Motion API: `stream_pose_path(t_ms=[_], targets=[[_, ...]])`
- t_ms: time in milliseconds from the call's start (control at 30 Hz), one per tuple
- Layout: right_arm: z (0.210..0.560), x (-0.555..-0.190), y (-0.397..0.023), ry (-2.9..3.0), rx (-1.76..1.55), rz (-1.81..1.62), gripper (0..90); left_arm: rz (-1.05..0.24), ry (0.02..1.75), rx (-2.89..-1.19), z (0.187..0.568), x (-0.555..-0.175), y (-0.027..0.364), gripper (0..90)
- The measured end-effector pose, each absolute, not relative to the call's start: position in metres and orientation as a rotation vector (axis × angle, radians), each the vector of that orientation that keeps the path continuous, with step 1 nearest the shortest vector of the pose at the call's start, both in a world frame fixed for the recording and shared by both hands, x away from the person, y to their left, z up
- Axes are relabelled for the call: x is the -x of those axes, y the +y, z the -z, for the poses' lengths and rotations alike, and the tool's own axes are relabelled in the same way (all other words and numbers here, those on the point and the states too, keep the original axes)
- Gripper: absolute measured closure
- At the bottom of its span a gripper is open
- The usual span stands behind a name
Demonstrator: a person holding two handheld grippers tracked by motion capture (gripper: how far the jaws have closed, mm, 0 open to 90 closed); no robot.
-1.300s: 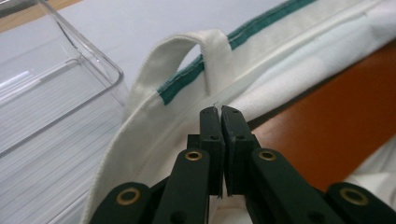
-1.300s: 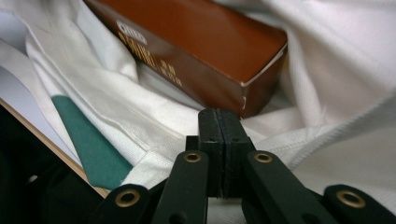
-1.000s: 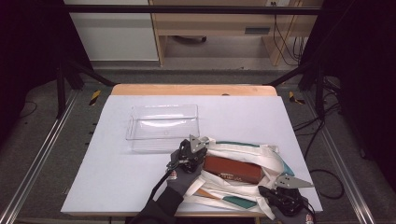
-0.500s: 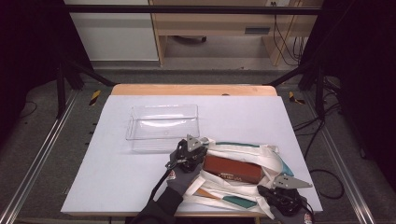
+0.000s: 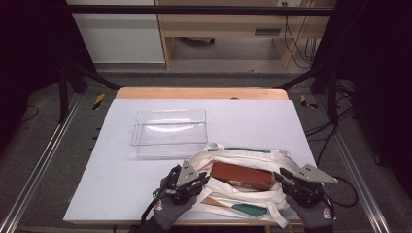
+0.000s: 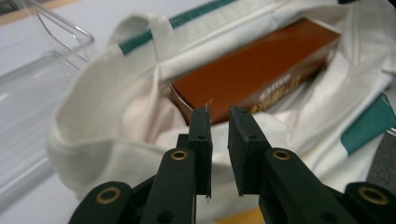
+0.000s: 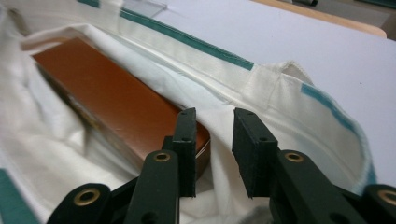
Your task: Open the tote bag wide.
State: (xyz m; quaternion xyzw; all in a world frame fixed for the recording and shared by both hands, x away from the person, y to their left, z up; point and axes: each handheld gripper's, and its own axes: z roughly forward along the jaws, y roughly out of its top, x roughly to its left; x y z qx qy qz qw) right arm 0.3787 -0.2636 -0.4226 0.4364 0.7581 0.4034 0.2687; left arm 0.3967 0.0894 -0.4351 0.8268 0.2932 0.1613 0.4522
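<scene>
Grey floor [image 5: 43,145] around the table, wooden furniture [image 5: 218,24] behind, cables [image 5: 335,131] trailing right.

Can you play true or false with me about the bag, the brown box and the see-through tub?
1. The brown box lies inside the white bag. True.
2. The clear tub is full of toys. False: nothing is in it.
3. The left claw is squeezing the brown box. False: its jaws stand apart with nothing between them.
4. The bag has green stripes. True.
5. The right claw is over by the tub. False: it is at the bag's right end, open.
</scene>
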Motion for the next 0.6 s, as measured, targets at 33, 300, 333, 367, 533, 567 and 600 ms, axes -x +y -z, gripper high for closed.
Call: stream_pose_path(t_ms=[33, 300, 333, 367, 533, 567, 600], targets=[[0.423, -0.379, -0.264, 2.044, -1.177, -1.088, 70.2, -0.398, 0.724, -2.042, 0.435, -0.397, 0.089, 79.4], [0.439, -0.398, -0.262, 2.055, -1.192, -1.002, 68.4, -0.376, 0.725, -2.122, 0.463, -0.398, 0.081, 80.5], [0.444, -0.399, -0.263, 2.071, -1.206, -1.000, 71.2, -0.362, 0.733, -2.117, 0.467, -0.399, 0.082, 81.0], [0.444, -0.399, -0.263, 2.071, -1.206, -1.000, 71.2, -0.362, 0.733, -2.117, 0.467, -0.399, 0.082, 81.1], [0.453, -0.402, -0.259, 2.110, -1.201, -0.913, 85.5, -0.366, 0.733, -2.119, 0.469, -0.398, 0.082, 81.7], [0.453, -0.402, -0.259, 2.110, -1.201, -0.913, 85.5, -0.365, 0.733, -2.121, 0.470, -0.398, 0.082, 81.7], [0.454, -0.403, -0.259, 2.111, -1.211, -0.909, 87.3, -0.361, 0.735, -2.125, 0.471, -0.398, 0.082, 81.9]])
